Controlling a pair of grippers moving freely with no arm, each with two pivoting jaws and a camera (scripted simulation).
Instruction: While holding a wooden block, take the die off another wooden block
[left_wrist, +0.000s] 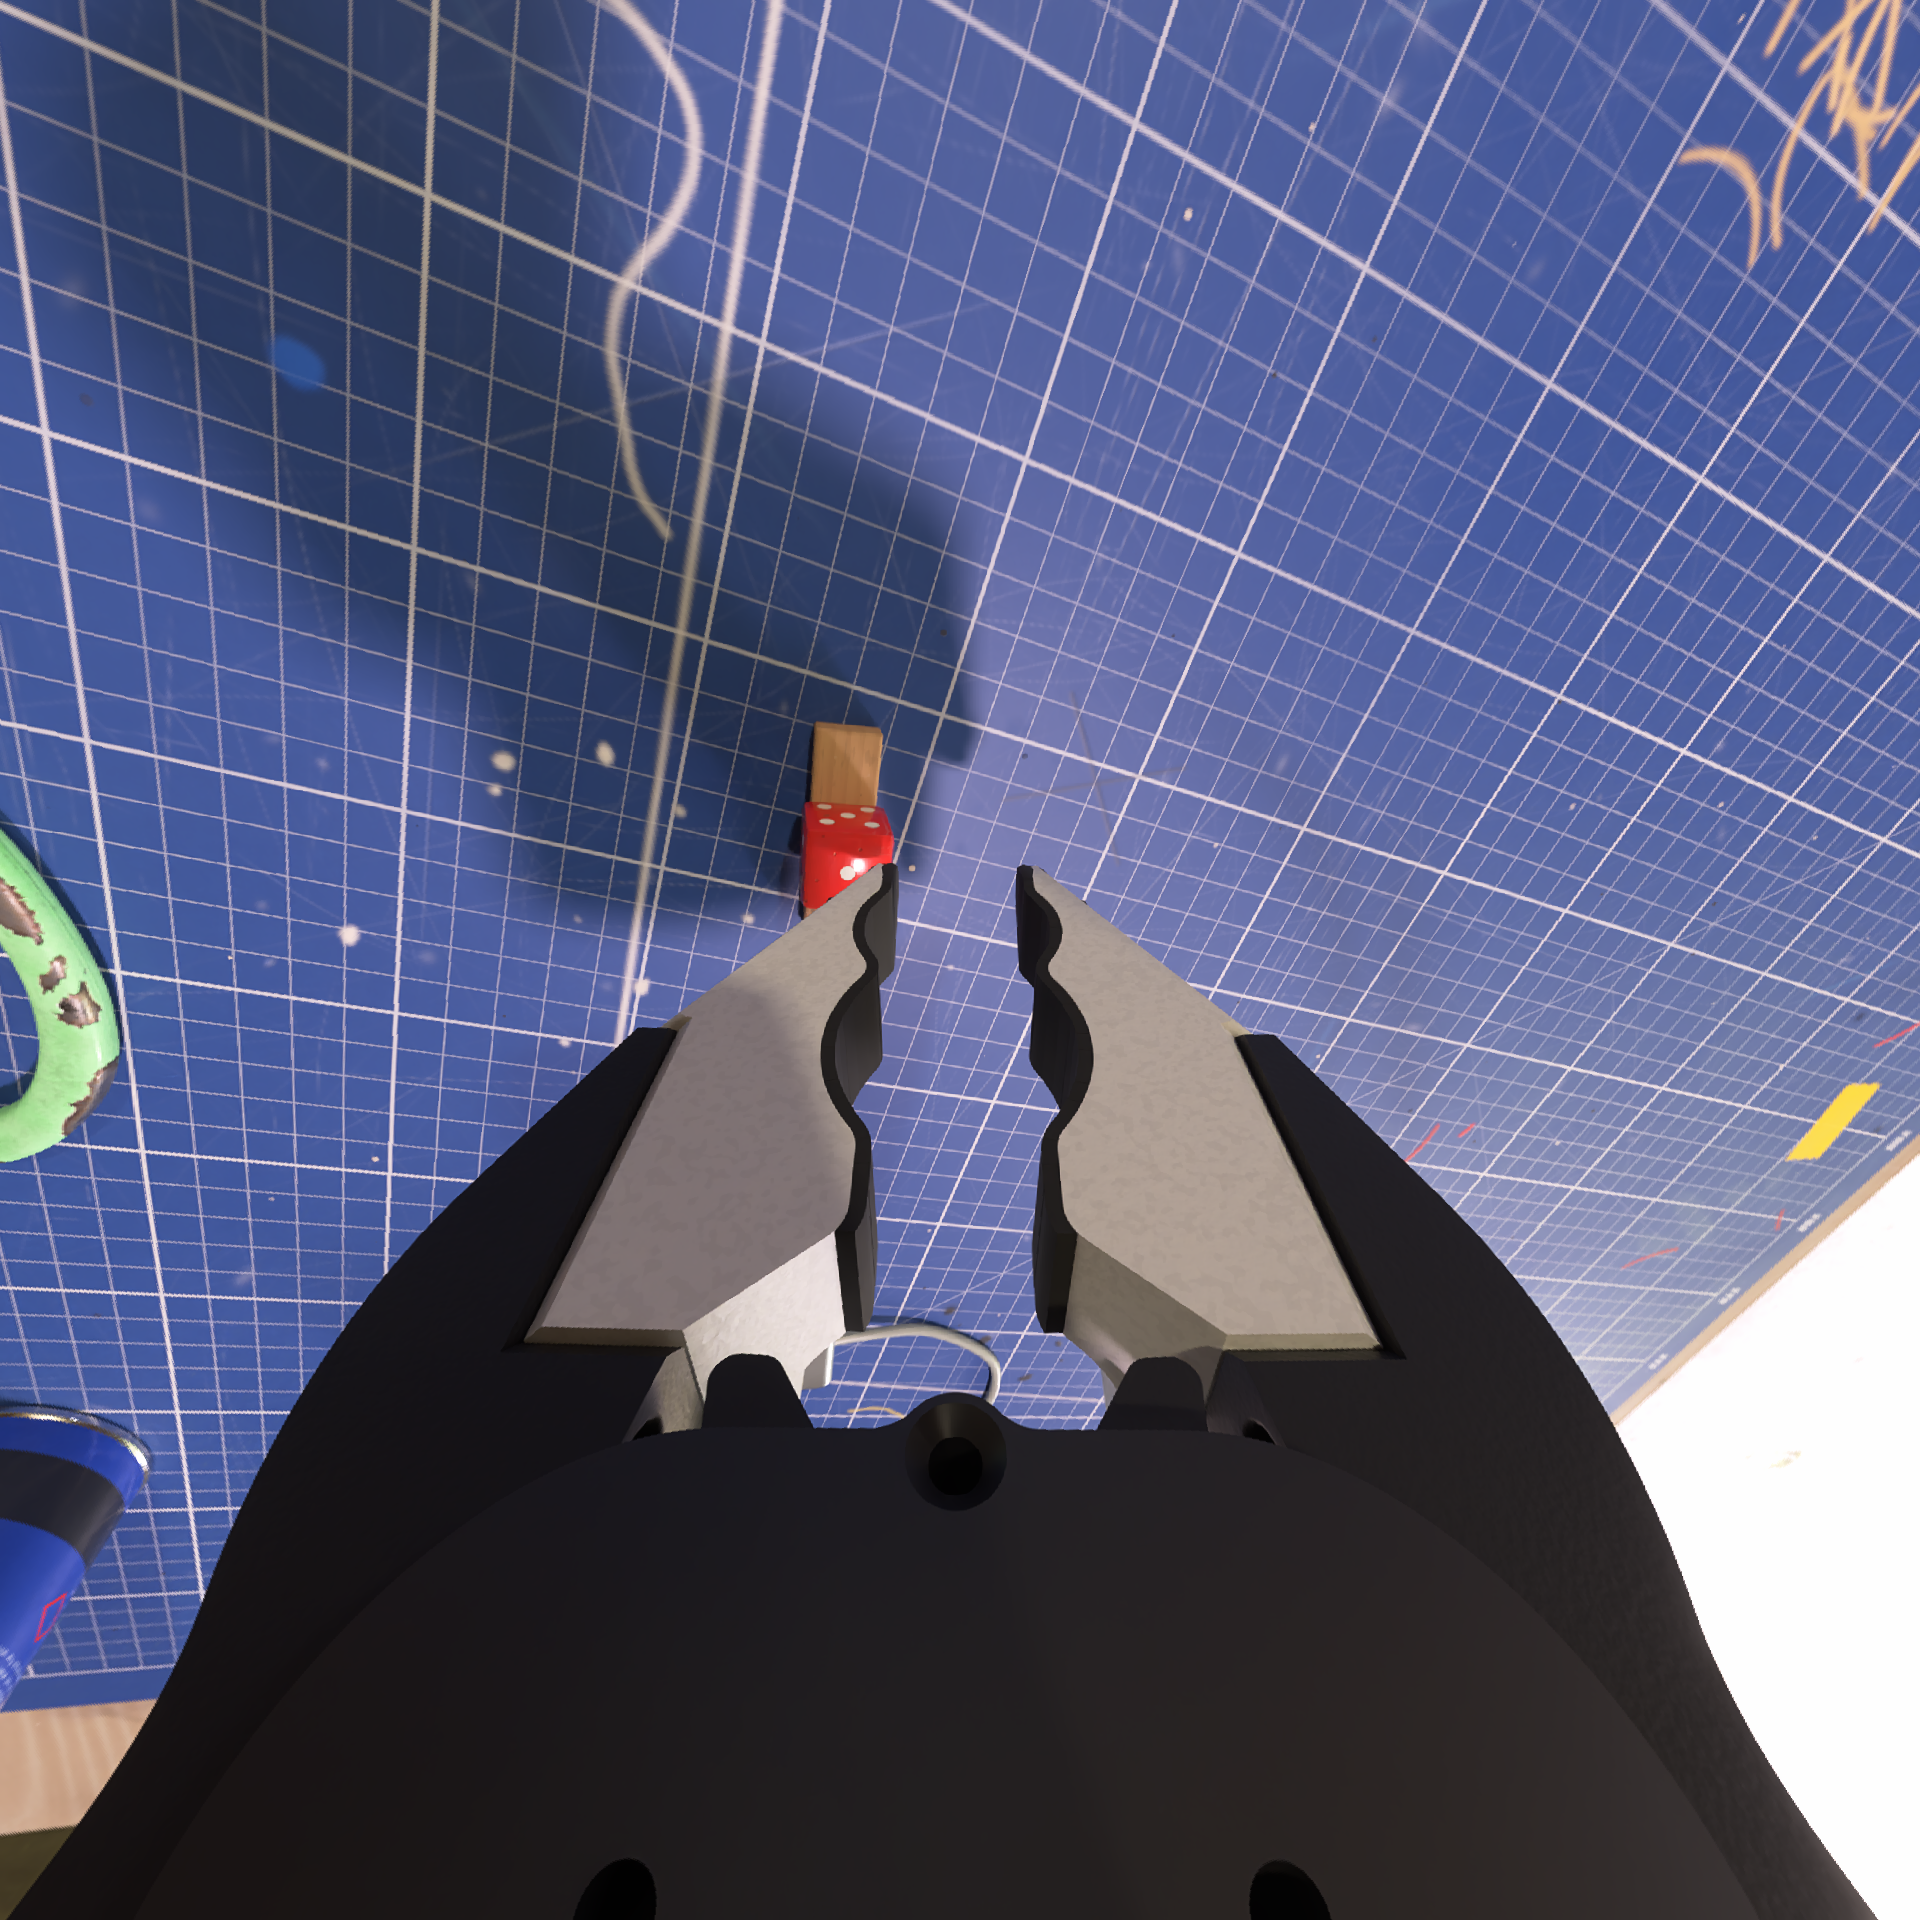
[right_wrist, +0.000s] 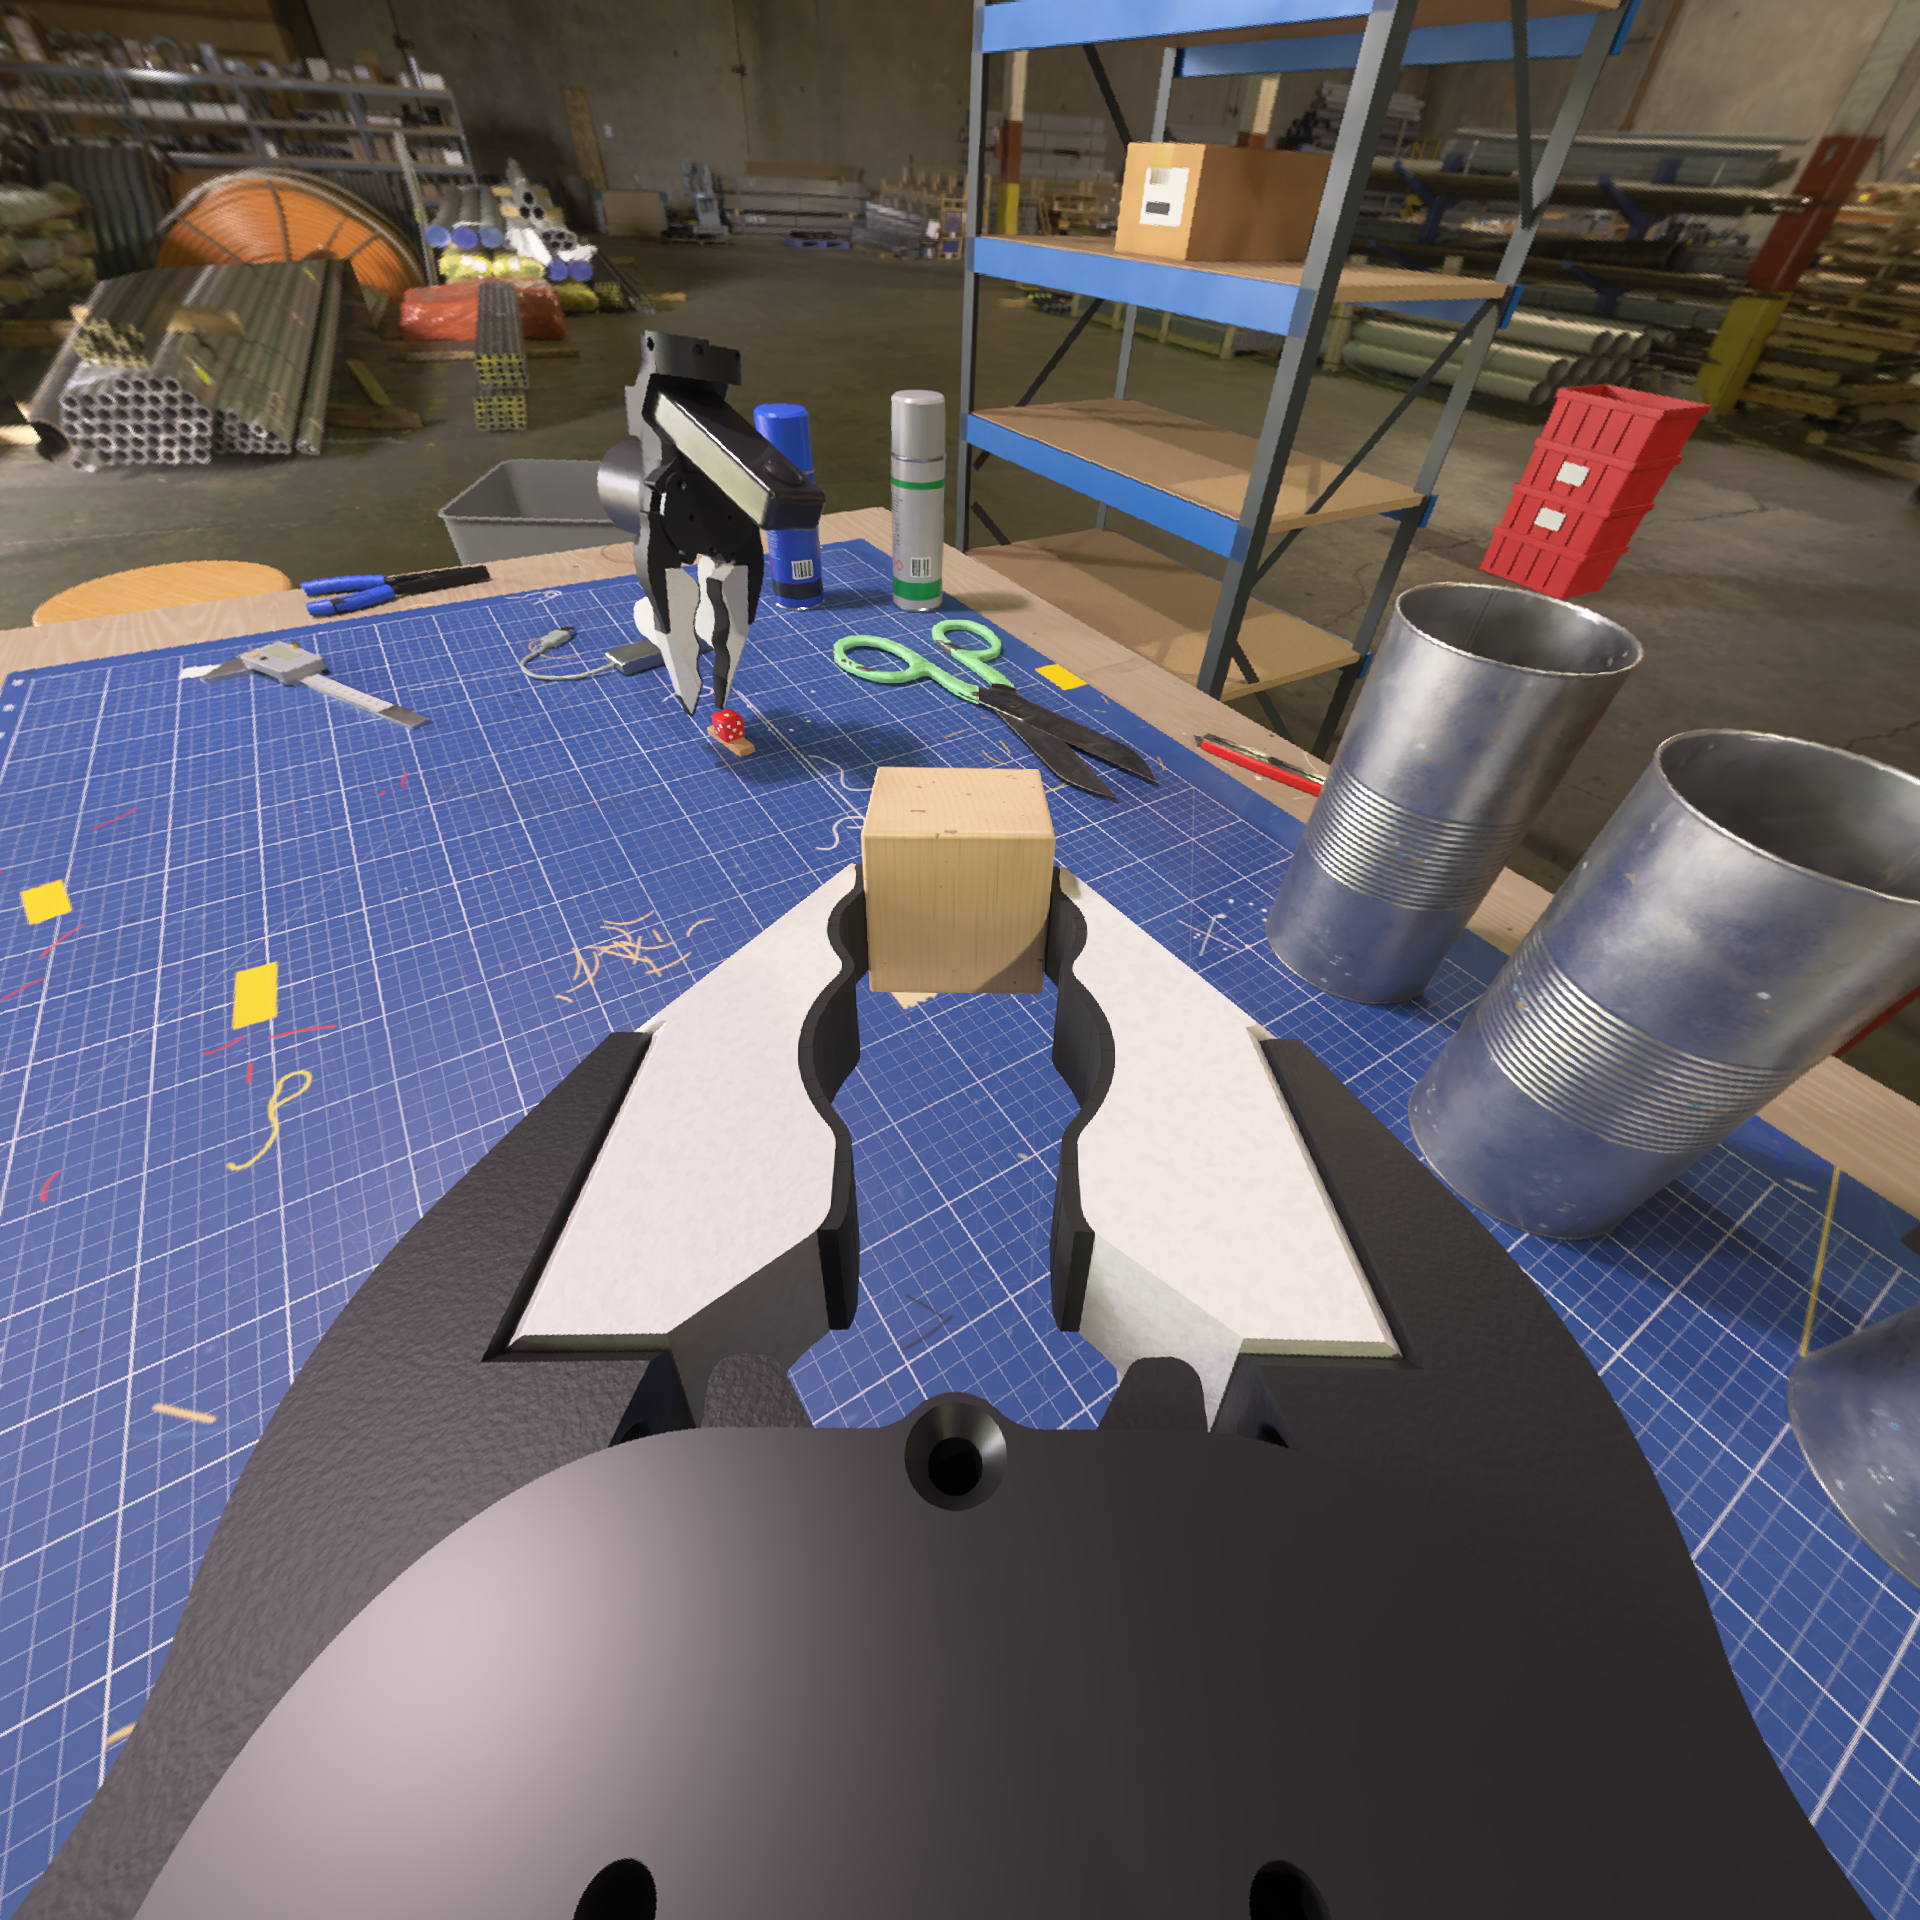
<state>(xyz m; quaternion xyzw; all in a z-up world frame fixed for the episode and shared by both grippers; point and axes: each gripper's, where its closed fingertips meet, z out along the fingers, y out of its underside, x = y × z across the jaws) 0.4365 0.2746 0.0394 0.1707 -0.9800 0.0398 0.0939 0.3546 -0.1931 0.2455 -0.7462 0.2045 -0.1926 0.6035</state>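
A red die (left_wrist: 842, 847) with white pips sits on a small flat wooden block (left_wrist: 847, 761) on the blue cutting mat. My left gripper (left_wrist: 956, 883) is open and empty, pointing down just above and beside the die; its left fingertip overlaps the die's corner in the view. In the right wrist view the die (right_wrist: 727, 724) rests on the thin block (right_wrist: 736, 744), with the left gripper (right_wrist: 709, 698) hanging over it. My right gripper (right_wrist: 956, 894) is shut on a pale wooden cube (right_wrist: 956, 883), held above the mat.
Green-handled scissors (right_wrist: 966, 681) lie right of the die, their handle in the left wrist view (left_wrist: 57, 1023). Two spray cans (right_wrist: 917, 499) stand behind. Metal cans (right_wrist: 1455, 790) stand at the right edge. A caliper (right_wrist: 312, 681), pliers (right_wrist: 384, 590) and a cable adapter (right_wrist: 613, 657) lie at the far left.
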